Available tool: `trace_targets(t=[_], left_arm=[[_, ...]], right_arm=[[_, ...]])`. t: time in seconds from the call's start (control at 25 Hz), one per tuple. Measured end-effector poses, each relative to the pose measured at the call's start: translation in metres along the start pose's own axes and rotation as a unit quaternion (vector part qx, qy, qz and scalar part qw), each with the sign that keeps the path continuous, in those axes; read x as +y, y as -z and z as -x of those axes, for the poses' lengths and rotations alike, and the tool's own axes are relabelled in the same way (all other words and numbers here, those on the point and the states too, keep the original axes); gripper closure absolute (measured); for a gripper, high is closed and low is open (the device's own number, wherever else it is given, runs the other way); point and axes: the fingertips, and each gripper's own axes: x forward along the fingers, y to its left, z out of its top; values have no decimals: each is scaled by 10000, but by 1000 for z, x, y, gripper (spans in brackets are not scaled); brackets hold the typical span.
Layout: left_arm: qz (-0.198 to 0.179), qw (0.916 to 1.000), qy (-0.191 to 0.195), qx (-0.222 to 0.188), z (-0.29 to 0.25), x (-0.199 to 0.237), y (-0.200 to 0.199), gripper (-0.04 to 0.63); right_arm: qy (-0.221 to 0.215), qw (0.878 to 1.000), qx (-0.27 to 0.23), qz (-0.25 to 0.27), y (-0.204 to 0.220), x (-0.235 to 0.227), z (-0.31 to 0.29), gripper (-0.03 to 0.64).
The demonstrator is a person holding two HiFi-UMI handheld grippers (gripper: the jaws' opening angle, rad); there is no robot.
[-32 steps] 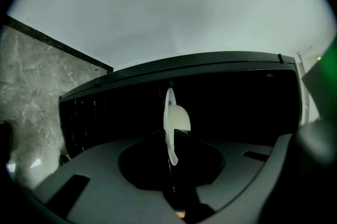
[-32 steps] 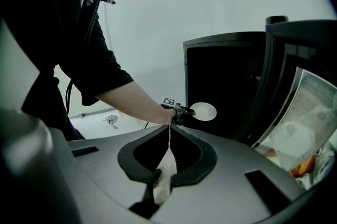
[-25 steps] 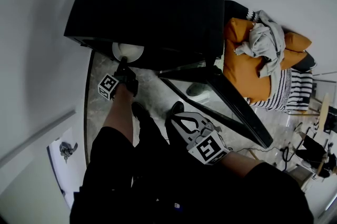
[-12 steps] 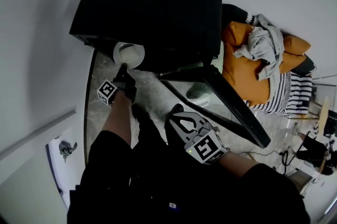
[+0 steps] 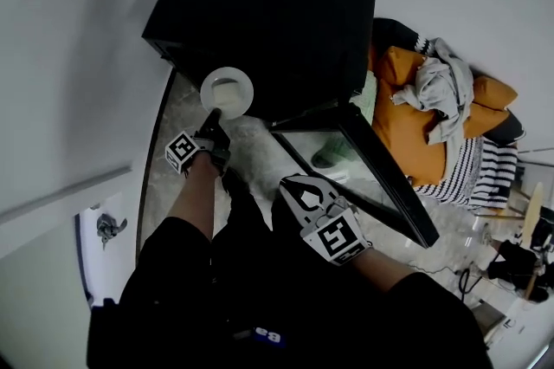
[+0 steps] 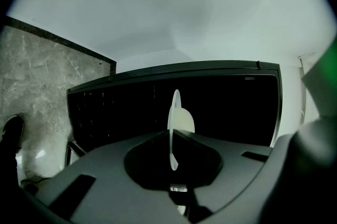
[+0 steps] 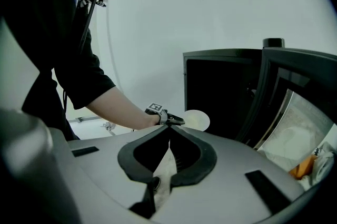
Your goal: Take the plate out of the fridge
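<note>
Left tool (image 5: 213, 116), jaws just closing, grips plate (image 5: 232, 87); right tool (image 5: 297, 189) closed; fridge (image 5: 268, 12) interior dark

The plate (image 5: 227, 90) looks like smooth white ceramic with a soft sheen, and the fridge (image 5: 268, 12) is flat matt black on the outside. Then the floor (image 5: 260, 152) is grey veined stone, kinda polished-marble looking. The right gripper (image 7: 168, 127) has a matt grey plastic shell with dull black jaw lining, and there's crumpled pale cloth (image 5: 437, 81) on an orange fabric cushion (image 5: 402, 120).
</note>
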Motion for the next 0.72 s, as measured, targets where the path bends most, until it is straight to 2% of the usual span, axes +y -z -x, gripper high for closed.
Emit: trace_targets(t=[0.32, 0.52, 0.72], left_arm=[[-215, 9990, -34, 380, 40, -30, 22, 581], [-123, 9992, 54, 370, 63, -54, 30, 581], [-9, 9991, 316, 289, 83, -97, 35, 581]], right_arm=[[2, 9995, -304, 42, -16, 2, 10, 604], [-3, 9989, -446, 113, -30, 4, 16, 604], [2, 9980, -607, 189, -44, 1, 21, 604]])
